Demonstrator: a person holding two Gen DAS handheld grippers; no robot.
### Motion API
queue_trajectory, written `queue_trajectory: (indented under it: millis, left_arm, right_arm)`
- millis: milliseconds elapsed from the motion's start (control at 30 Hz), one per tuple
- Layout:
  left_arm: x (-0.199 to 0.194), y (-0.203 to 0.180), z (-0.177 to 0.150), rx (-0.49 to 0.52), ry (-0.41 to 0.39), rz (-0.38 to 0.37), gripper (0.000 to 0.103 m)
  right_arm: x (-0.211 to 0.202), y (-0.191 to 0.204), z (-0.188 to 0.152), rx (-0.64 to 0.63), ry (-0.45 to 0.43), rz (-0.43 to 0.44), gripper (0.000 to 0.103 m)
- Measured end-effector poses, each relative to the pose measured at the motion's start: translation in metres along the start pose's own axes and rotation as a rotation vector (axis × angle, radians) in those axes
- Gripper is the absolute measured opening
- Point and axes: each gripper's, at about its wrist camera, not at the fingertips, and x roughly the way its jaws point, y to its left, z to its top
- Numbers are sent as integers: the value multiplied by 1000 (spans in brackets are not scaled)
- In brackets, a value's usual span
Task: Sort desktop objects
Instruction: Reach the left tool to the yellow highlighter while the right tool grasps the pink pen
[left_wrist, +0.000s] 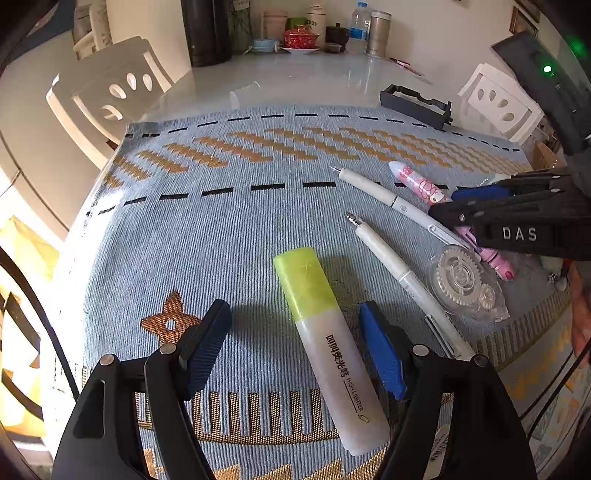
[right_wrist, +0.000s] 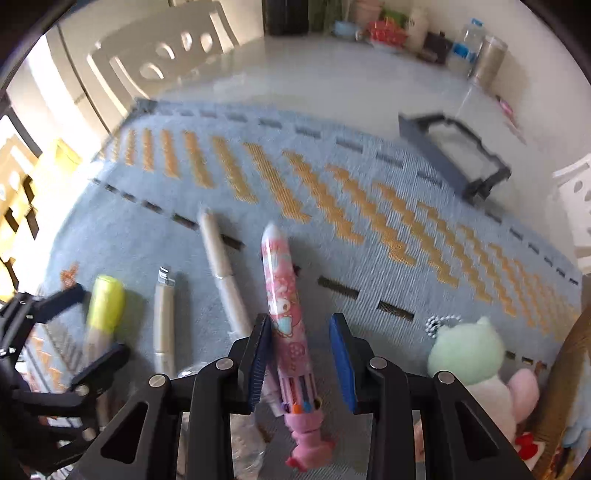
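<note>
two grippers straddle two items on a blue woven mat (left_wrist: 221, 229) as desk clutter is sorted. the left gripper (left_wrist: 293, 347) stands with its jaws well apart around a yellow-capped highlighter (left_wrist: 325, 343), which lies flat on the mat, neither pad touching it. the right gripper (right_wrist: 301, 354) is at the pickup step: its jaws are apart around a pink cartoon pen (right_wrist: 286, 317), the left pad at or nearly at the barrel, the right pad clear of it; the blur leaves contact uncertain. next, it seems, each pair of jaws must shut squarely across its barrel before any lift, then carry it toward the dark tray (right_wrist: 454, 155) at the mat's far edge. the left view alone shows a clear tape dispenser (left_wrist: 465, 288) and two white pens (left_wrist: 402, 273) crisply. the right view alone shows a plush toy (right_wrist: 476, 354) beside the pen.
</note>
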Motion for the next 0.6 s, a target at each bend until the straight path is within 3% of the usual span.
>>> queue_trajectory:
  millis: [100,133,167,200,233,433,600]
  left_arm:
    - [1,-1,-1,-3,-10,0,73]
    - [0,-1,-1,-2,-17,-5,70]
    - [-2,0,-2,2,-30,-6,62]
    - [-4,2,-2,7,-40,-12,37]
    - [-6,5,0,5,-41,-19,21]
    - [-24,11,4,-19,-54,-104,21]
    - [-54,-1,14,8,-97,-154,21]
  right_arm:
    - [0,-1,-3,-7,-19,-3,32]
    - [-1,0,-5,-1,-16,0,23]
    - [-2,-1,-7,10,-12,12,17]
    - [-5,-2,-10,28,-13,21,17]
    - [-7,-4,-15,55,-14,30,17]
    - [-47,-31,-44,280,-99,147,17]
    - [-88,-45,-57,373,-160,192,17]
